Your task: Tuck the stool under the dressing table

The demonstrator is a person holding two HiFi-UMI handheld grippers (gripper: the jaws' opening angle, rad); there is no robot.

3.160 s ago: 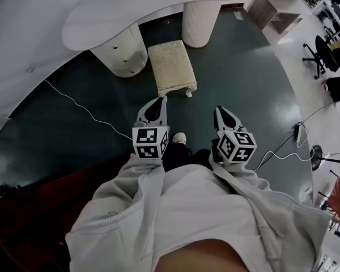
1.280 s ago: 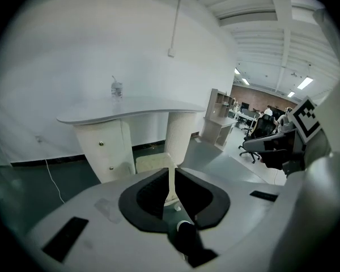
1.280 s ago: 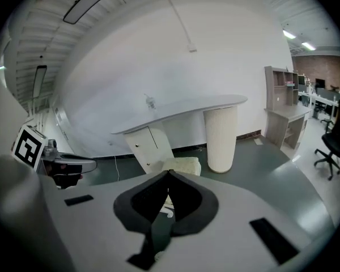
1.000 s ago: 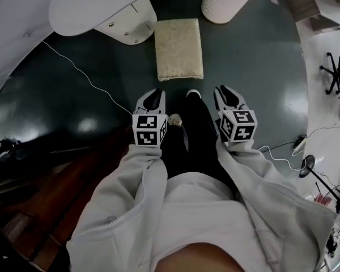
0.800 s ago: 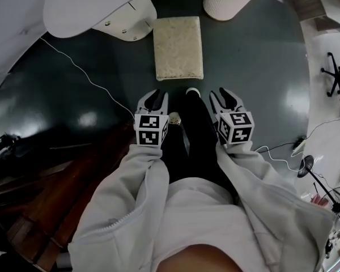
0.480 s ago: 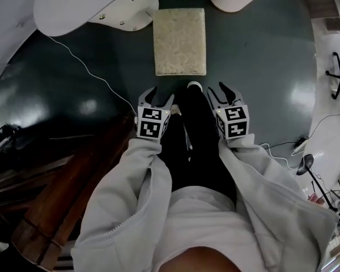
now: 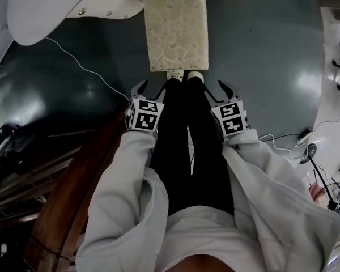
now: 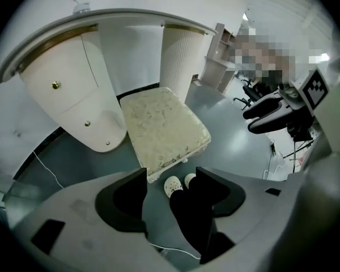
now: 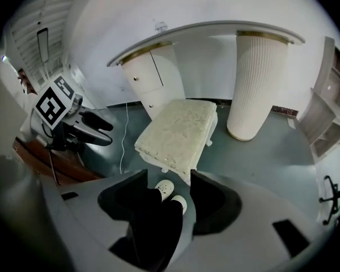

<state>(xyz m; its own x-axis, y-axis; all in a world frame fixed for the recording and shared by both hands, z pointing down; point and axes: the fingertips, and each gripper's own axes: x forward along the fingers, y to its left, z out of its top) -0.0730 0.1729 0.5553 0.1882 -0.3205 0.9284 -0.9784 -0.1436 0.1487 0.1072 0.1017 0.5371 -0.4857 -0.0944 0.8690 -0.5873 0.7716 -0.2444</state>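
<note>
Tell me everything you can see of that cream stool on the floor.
The stool is a low rectangular bench with a thick padded seat in cream mottled fabric and short pale legs. It stands upright on the dark floor, lengthwise toward the dressing table, its far end between the drawer pedestal and the ribbed column. Nothing holds it; the person's pale shoes stand at its near end.

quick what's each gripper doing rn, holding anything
Left gripper: open, jaws have just been opening, nothing between them.
Right gripper: open, jaws have just been opening, nothing between them.
</note>
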